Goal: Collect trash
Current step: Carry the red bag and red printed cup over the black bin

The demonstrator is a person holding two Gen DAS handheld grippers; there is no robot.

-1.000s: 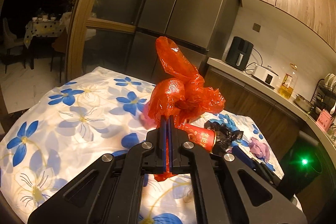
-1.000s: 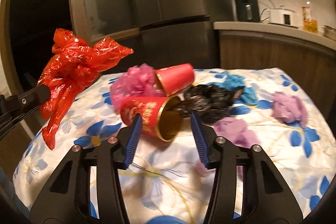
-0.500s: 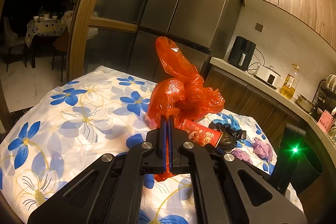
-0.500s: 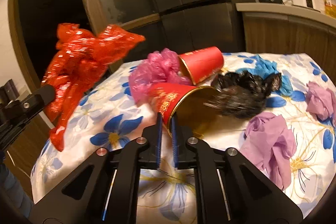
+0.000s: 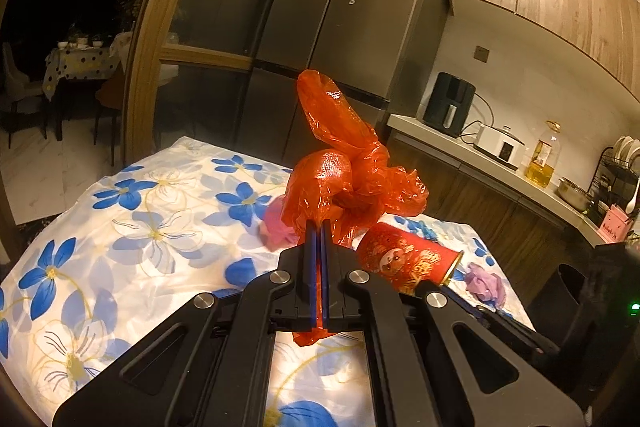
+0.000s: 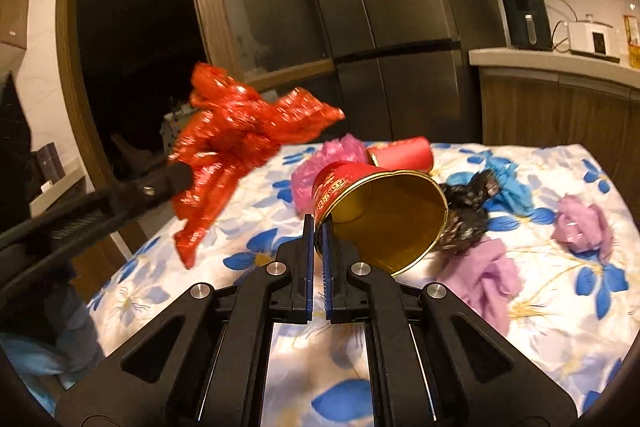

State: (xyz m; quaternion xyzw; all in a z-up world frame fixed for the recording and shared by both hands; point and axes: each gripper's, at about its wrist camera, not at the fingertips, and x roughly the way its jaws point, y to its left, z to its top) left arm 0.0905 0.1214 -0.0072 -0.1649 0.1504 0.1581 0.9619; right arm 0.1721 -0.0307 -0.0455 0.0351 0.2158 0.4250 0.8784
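Item 1: red paper cup with gold lining and printed gold figures point(image 6: 372, 211), pinched by its rim wall in my right gripper point(image 6: 318, 227), jaws closed to a narrow slit with the cup wall between the pads. It hangs clear above the white tablecloth with blue flowers point(image 6: 560, 307). Long axis runs level and away from me to the left; open mouth faces me and to the right, base toward the fridge. Handling: light, thin-walled, crushes easily; the rolled rim is the stiffest place to hold, so the present grip seems sound, though the cup may swing about the pinch.

Item 2: crumpled red plastic bag point(image 5: 344, 179), clamped in my left gripper point(image 5: 318, 231), jaws fully closed on a fold. Soft, limp, slippery film; a tail hangs below the pads.

Item 3: on the cloth, a second red cup point(image 6: 404, 155) on its side, a pink wad point(image 6: 332, 155), a black wad point(image 6: 464, 211), a blue one point(image 6: 512, 187), two lilac ones point(image 6: 488, 275); probably plastic, the blur leaves it unsure
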